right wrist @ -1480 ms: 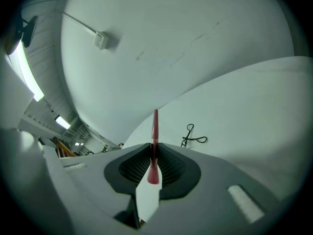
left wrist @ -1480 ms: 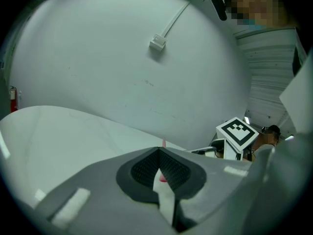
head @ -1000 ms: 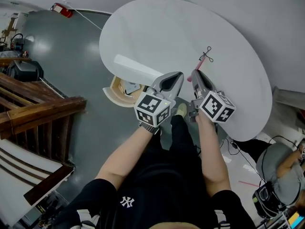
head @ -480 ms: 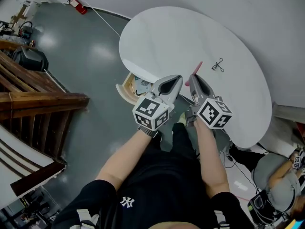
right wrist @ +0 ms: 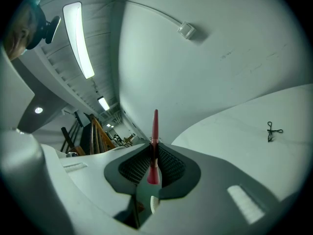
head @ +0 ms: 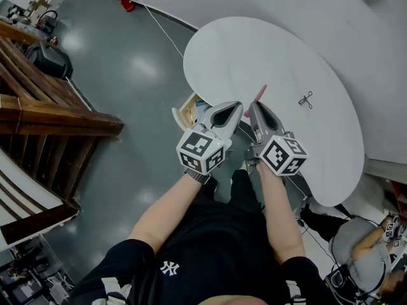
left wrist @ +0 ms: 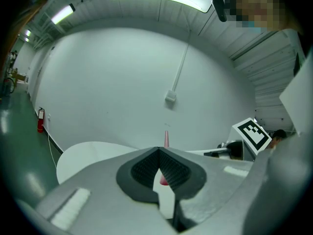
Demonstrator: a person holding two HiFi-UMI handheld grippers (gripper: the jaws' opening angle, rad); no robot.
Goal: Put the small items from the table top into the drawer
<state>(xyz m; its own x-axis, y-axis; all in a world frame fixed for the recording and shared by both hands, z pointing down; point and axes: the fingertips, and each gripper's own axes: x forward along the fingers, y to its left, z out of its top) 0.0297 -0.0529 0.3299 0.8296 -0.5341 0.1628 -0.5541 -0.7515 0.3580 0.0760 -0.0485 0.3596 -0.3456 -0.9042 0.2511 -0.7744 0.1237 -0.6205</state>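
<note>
Slim red stick clamped in right gripper
Left gripper pinched shut, empty, beside the round white table; "NY" printed on black shirt.

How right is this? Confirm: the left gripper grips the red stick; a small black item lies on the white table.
Wrong gripper: the right gripper grips the red stick, as the right gripper view shows. The small black item lies on the white table.
</note>
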